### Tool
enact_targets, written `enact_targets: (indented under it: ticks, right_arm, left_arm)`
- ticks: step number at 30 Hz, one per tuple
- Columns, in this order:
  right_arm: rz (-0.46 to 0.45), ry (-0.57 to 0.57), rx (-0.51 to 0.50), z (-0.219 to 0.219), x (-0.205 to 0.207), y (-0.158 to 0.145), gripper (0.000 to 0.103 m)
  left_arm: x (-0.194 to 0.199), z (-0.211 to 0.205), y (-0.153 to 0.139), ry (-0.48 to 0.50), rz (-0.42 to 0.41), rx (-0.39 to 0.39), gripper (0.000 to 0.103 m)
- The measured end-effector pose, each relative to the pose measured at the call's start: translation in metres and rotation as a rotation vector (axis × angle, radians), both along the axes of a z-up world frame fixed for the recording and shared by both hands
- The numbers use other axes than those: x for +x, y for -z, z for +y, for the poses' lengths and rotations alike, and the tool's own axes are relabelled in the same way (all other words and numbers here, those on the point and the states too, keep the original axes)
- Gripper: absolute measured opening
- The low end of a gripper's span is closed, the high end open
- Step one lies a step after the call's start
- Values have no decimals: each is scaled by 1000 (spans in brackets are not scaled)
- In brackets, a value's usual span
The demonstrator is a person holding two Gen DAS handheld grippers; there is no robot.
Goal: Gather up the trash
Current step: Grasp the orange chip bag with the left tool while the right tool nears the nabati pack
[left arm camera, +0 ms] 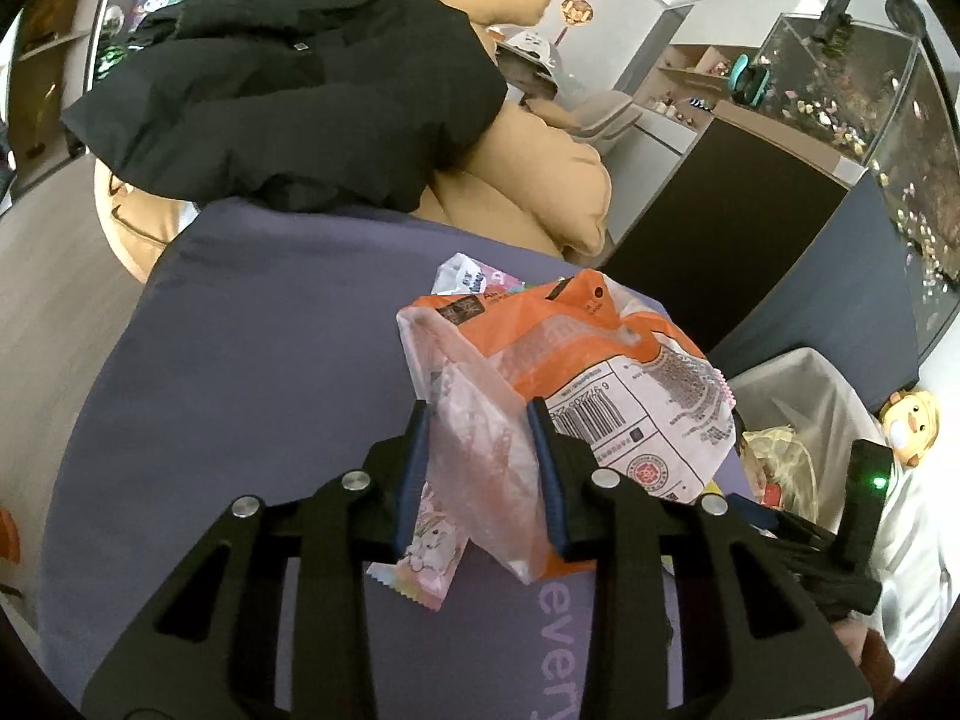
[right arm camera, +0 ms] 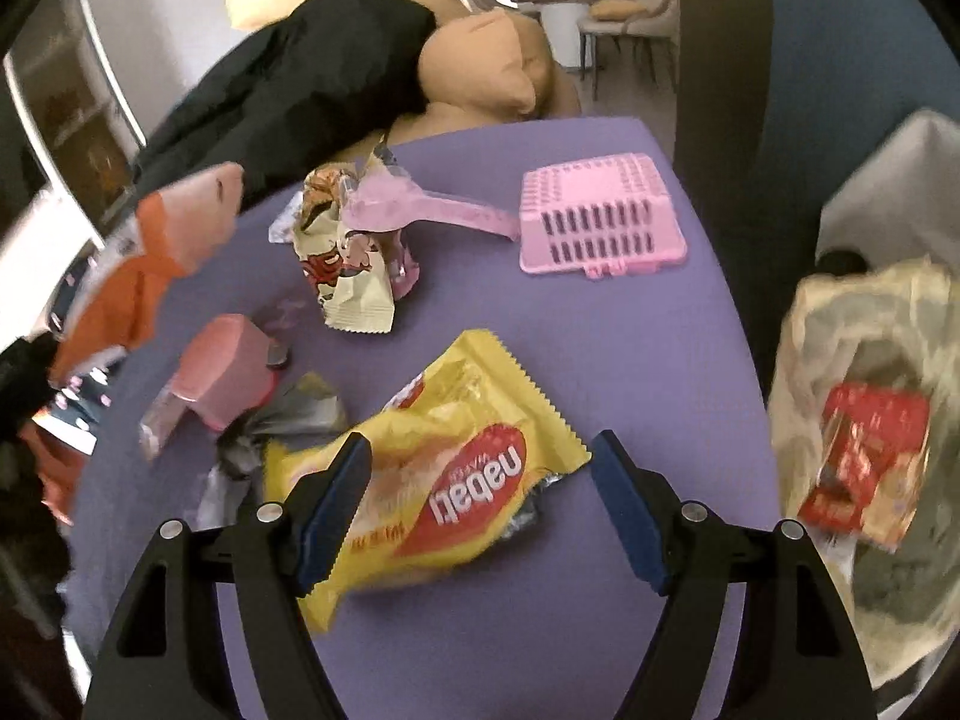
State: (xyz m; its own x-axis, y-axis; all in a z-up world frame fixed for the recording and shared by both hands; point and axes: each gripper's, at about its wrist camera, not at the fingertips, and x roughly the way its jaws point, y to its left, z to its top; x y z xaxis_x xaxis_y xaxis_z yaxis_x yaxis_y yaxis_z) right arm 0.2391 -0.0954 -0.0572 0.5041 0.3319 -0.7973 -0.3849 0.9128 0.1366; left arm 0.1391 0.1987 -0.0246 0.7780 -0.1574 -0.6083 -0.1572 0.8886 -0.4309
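Across the purple mat [right arm camera: 600, 324] that covers the surface, litter lies scattered, with a lined bin [right arm camera: 870, 372] standing just off its right edge. That bin already holds a red packet [right arm camera: 864, 456] in its crumpled liner, so the collecting looks to be under way but far from finished. Left on the mat are a cream snack wrapper [right arm camera: 348, 276] beside a pink scoop [right arm camera: 432, 210], a pink basket [right arm camera: 600, 216] lying upturned beyond them, a pink pouch [right arm camera: 222, 366] and a crumpled silver foil [right arm camera: 282, 420] nearer the left. The left gripper [left arm camera: 480, 468] is clamped on an orange and white bag [left arm camera: 564, 372], held raised above the mat with the bin off to its right; a small pink sachet [left arm camera: 420, 564] hangs below its left finger. The right gripper [right arm camera: 480, 504] stands wide, its fingers on either side of a yellow wafer bag [right arm camera: 432, 468] that lies flat on the mat, the left finger touching or nearly touching the bag and the right one apart from it.
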Motion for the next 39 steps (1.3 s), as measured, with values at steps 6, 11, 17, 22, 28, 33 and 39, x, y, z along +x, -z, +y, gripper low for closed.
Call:
enact_targets:
  ticks: [6, 11, 17, 22, 28, 33, 39]
  right_arm:
    - [-47, -86, -32, 15, -2, 3, 66]
    - [-33, -143, -35, 7, -11, -1, 24]
    - [-67, -149, -1, -11, -27, -17, 20]
    - [71, -105, 146, -27, -23, -17, 40]
    - [117, -93, 142, -11, -31, -10, 62]
    - [-10, -142, -46, 15, -51, -18, 62]
    - [-72, -292, -185, 48, -89, -10, 62]
  left_arm:
    - [-6, -1, 10, 5, 37, -24, 31]
    - [-13, -2, 14, 8, 33, -33, 31]
    - [-16, -5, 20, 13, 43, -42, 31]
    - [-18, -5, 20, 14, 40, -51, 32]
    - [-21, -4, 18, 10, 33, -44, 32]
    - [-27, -6, 15, -2, 29, 14, 32]
    - [-29, -4, 14, -13, 30, 28, 32]
